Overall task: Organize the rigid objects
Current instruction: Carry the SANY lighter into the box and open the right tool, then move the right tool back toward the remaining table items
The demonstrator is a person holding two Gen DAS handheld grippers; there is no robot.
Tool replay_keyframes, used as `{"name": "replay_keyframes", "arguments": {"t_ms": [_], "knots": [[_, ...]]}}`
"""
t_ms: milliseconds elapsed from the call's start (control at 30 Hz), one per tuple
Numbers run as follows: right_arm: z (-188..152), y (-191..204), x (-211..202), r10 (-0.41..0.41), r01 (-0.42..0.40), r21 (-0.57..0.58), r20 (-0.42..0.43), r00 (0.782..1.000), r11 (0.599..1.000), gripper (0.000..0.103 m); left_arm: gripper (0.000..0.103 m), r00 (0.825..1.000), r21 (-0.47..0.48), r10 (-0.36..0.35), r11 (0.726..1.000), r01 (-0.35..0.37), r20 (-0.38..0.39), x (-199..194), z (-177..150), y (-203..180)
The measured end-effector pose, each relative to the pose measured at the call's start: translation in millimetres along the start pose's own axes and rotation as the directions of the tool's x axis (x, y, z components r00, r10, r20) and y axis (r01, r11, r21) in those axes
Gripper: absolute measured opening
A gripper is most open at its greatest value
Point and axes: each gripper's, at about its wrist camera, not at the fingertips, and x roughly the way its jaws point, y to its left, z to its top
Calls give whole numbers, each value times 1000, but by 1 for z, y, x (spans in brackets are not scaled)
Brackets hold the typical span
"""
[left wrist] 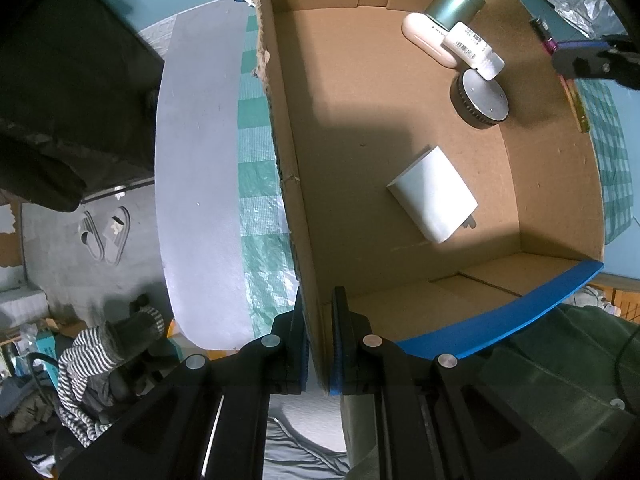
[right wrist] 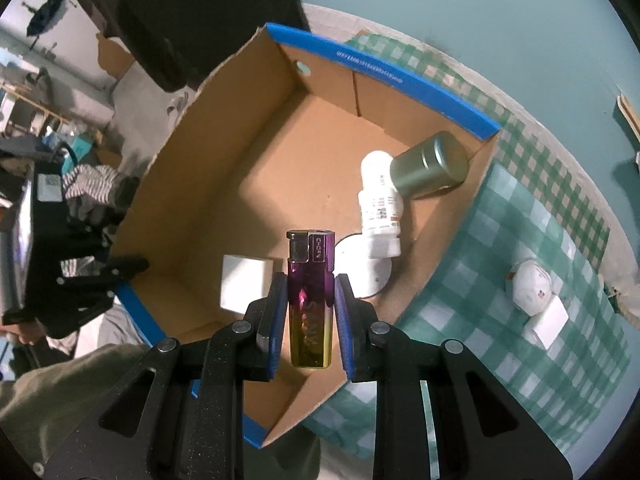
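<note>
The right gripper (right wrist: pixel 310 308) was clenched on a purple-to-gold lighter (right wrist: pixel 310 300), held upright above the open cardboard box (right wrist: pixel 192 184), near the box's wall closest to that camera. Its base and the lettering down its side were hard to read; in the left wrist view only the lighter's magenta tip (left wrist: pixel 551 45) showed past the right gripper's dark finger, the rest cut off by the lens edge.

The left gripper (left wrist: pixel 320 344) was clamped on the box's torn side wall (left wrist: pixel 288 184), one pad inside and one outside.

On the box floor lay a white block (left wrist: pixel 434 194) with small prongs at one end, partly hidden behind the lighter in the right wrist view. Toward the far corner a green metal tin (right wrist: pixel 430 170) lay tipped on its side, touching a white tube (right wrist: pixel 374 172) and a white labelled bottle (right wrist: pixel 380 216); the bottle's cap overlapped a round silver disc (left wrist: pixel 482 98), which the lighter and bottle mostly hid from the right camera.

The box stood on a green checked tablecloth (right wrist: pixel 500 280). Outside it, near the table's right edge, sat a white mask (right wrist: pixel 532 288) and a small white square (right wrist: pixel 550 322), too blurred to identify.
</note>
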Motion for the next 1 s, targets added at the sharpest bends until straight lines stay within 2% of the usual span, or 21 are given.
{"name": "replay_keyframes", "arguments": {"t_ms": [433, 800, 833, 900, 1000], "knots": [[-1, 2, 30, -31, 30, -17, -68, 997, 999, 22, 10, 1000, -7, -1, 1000, 1, -3, 0, 1, 0], [-4, -6, 23, -36, 36, 8, -56, 998, 999, 23, 10, 1000, -16, 3, 1000, -3, -6, 2, 2, 0], [-4, -6, 21, -37, 38, 10, -55, 998, 999, 25, 10, 1000, -17, 2, 1000, -2, -6, 2, 2, 0], [-4, -7, 15, -44, 45, 14, -38, 998, 999, 38, 10, 1000, -19, 3, 1000, -3, -5, 2, 2, 0], [-5, -10, 6, -42, 42, 25, -21, 999, 999, 40, 10, 1000, -21, 5, 1000, -5, -4, 1, 3, 0]]}}
